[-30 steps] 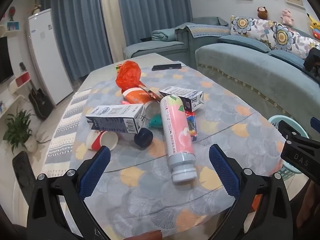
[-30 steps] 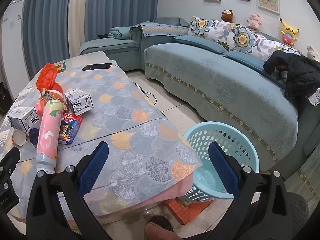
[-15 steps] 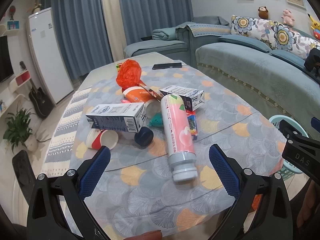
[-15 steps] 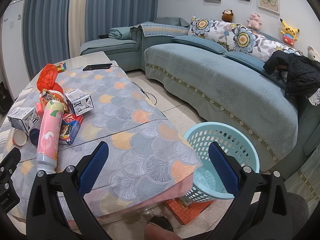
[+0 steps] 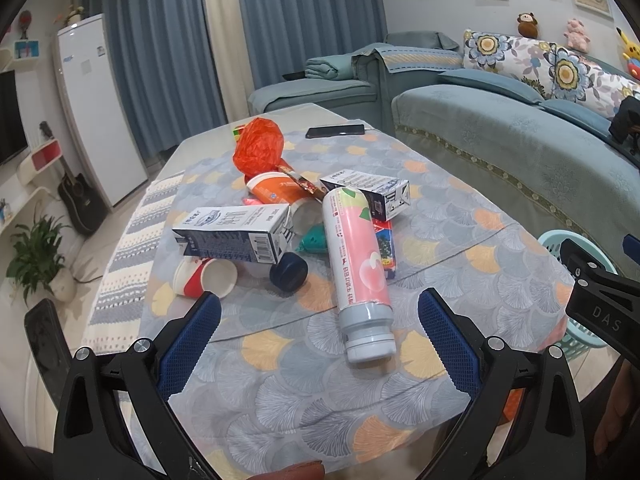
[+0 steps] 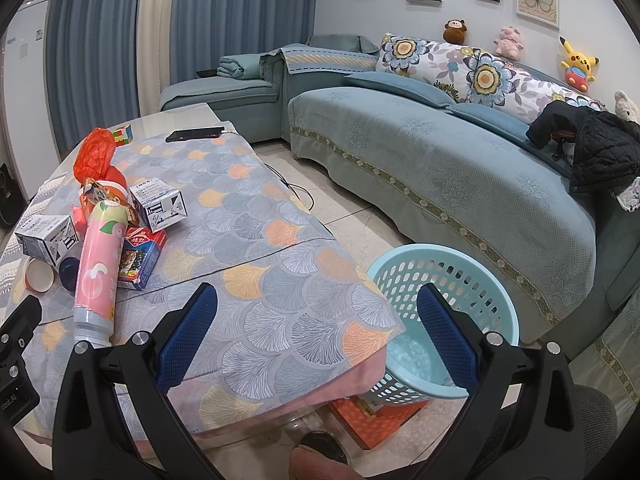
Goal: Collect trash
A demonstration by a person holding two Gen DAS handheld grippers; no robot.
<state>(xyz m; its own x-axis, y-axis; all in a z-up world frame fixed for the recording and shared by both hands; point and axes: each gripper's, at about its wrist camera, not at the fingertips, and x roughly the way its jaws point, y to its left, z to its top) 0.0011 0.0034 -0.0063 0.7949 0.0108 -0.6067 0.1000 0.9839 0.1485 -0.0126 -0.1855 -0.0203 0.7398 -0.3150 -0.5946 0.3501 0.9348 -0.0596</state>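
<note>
Left wrist view shows your left gripper [image 5: 318,332] hanging over the near edge of the table [image 5: 276,116], jaws released and gripping nothing. Going left to right across the cloth: a red and white paper cup [image 5: 204,278] lies on its side toward the left edge, with a milk carton [image 5: 232,234] resting partly over it. Just beside the carton's right end sits a dark blue cap [image 5: 289,272]. Behind these, toward the far edge, a crumpled orange bag [image 5: 259,146] sits above an orange cup [image 5: 276,192]. A pink bottle [image 5: 354,256] lies lengthwise in the middle, its grey cap end pointing at you, between your blue pads [image 5: 188,344]. A second carton [image 5: 366,192] lies behind the bottle's far end, and a red snack box [image 5: 384,244] is touching the bottle's right side. A dark phone [image 5: 335,131] rests at the far edge.

Right wrist view has your right gripper [image 6: 318,334] over the table's near right corner, jaws likewise released and grasping nothing. The trash pile sits well to its left. A light blue basket [image 6: 432,280] stands on the floor just beside that corner, between the table and the sofa [image 6: 440,168].
</note>
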